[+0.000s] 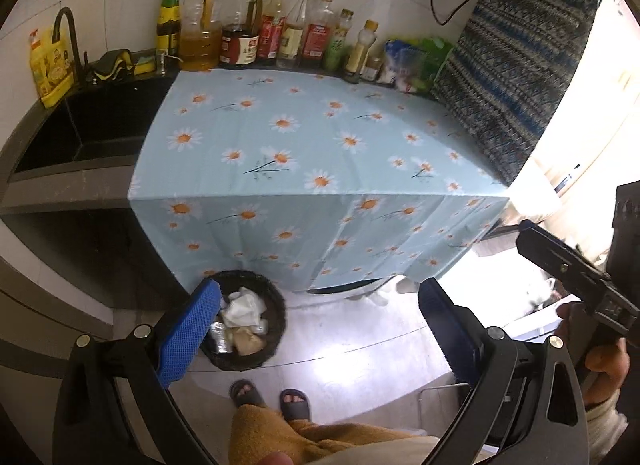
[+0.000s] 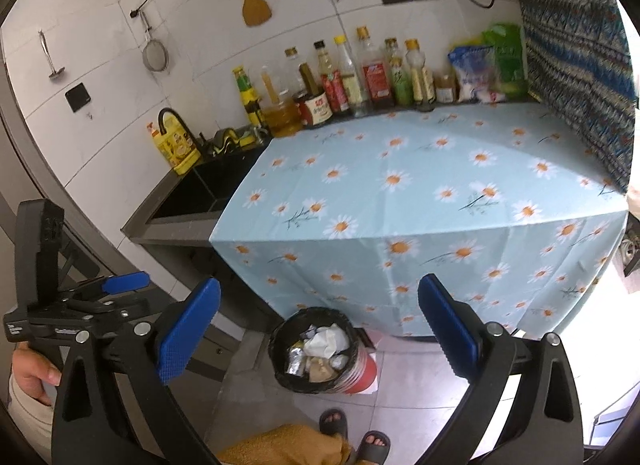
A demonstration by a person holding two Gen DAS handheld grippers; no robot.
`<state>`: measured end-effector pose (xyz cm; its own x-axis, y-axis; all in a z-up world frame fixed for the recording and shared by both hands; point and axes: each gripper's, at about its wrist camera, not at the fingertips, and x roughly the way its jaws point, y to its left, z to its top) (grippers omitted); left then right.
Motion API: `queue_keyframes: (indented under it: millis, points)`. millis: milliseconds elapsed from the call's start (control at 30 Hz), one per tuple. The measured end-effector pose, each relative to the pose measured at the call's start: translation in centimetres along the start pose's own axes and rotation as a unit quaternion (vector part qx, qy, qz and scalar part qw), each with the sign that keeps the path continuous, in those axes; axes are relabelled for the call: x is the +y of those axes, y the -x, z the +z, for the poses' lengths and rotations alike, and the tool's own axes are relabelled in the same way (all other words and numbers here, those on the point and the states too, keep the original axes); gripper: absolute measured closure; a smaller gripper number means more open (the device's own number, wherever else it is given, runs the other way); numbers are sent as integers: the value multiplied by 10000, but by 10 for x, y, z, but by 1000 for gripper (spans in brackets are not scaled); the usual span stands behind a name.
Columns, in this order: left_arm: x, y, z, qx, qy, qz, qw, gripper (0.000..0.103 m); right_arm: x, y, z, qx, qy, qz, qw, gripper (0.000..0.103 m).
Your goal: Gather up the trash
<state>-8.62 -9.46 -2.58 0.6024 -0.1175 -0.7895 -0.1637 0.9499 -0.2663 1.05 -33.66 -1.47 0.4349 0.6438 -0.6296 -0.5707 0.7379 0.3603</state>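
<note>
Right wrist: both grippers' jaws released, empty, above bin (image 2: 316, 349) beside tablecloth's (image 2: 420, 201) edge.

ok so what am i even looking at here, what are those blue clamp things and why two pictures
Each picture comes from a camera on a handheld gripper, one in each of a person's hands, looking along its blue-padded fingers. The left gripper and the right gripper both stand open and hold nothing. Ahead is a counter under a daisy tablecloth, bare apart from the sauce bottles along the wall. On the floor stands a trash bin already holding crumpled paper and wrappers.
</note>
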Motion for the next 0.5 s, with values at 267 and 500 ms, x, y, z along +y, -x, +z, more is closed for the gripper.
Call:
queue_keyframes:
  millis: [267, 500]
  points:
    - [-15, 21, 20, -256, -107, 50, 9996, 7, -11, 27, 21, -348, 19, -106, 9993, 5]
    - [-23, 34, 30, -437, -312, 123, 9985, 7, -11, 39, 35, -571, 111, -167, 9982, 5]
